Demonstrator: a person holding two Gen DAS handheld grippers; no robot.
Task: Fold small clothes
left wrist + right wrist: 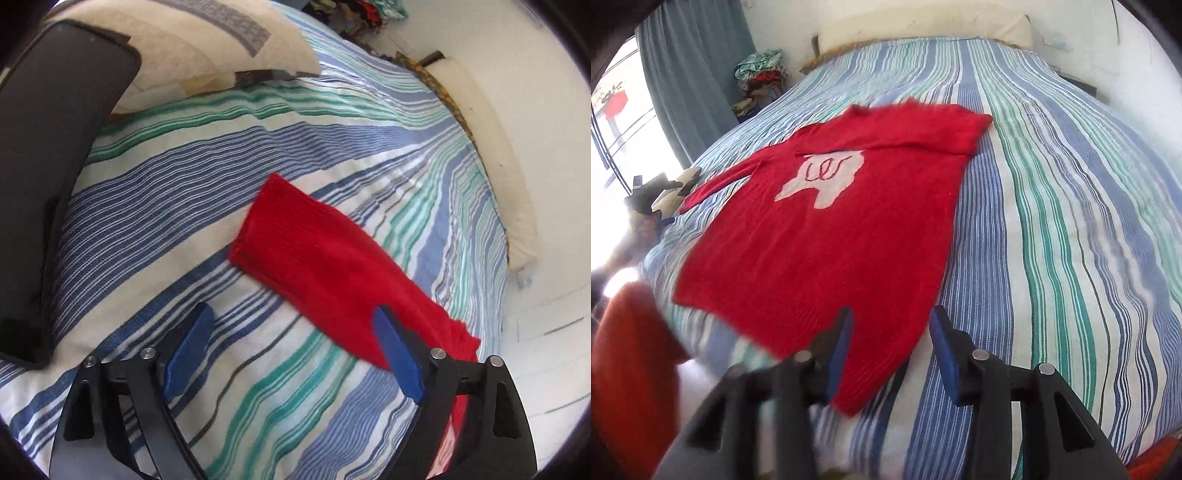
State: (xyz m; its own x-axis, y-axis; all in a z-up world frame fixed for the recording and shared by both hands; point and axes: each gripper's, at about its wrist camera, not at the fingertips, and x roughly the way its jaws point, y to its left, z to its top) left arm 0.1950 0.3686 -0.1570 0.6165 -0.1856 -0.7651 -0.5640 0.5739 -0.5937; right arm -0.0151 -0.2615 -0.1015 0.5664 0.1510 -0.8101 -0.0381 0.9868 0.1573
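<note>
Left wrist view first: my left claw [291, 343] hangs released, blue pads spread wide with only striped bedspread [177, 177] between them. The red sweater's sleeve [314, 258] lies diagonally across the stripes, its cuff end towards the middle of the bed, and it passes under my right-hand pad [397, 354]; whether that pad touches the knit I can't tell. A dark flat panel [55, 129] blocks the left side. A cream quilted pillow [207, 40] sits at the top. The bed edge curves off to the right beside a white wall [535, 129]. Plenty of bare bedspread left of the sleeve.

Right wrist view now: my right claw [890, 336] is partly parted, gripping nothing, poised over the hem corner of the red sweater [820, 251]. The sweater lies flat on the bedspread, one sleeve folded across the top, the other stretched to the left. A pale patch [822, 177] on the chest carries a looping red scribble; I can't read it as letters. Wide open stripes to the right. An orange blur [631, 369] lower left is too smeared to name. Curtain [690, 74] and a clothes heap [761, 74] stand beyond the far corner.
</note>
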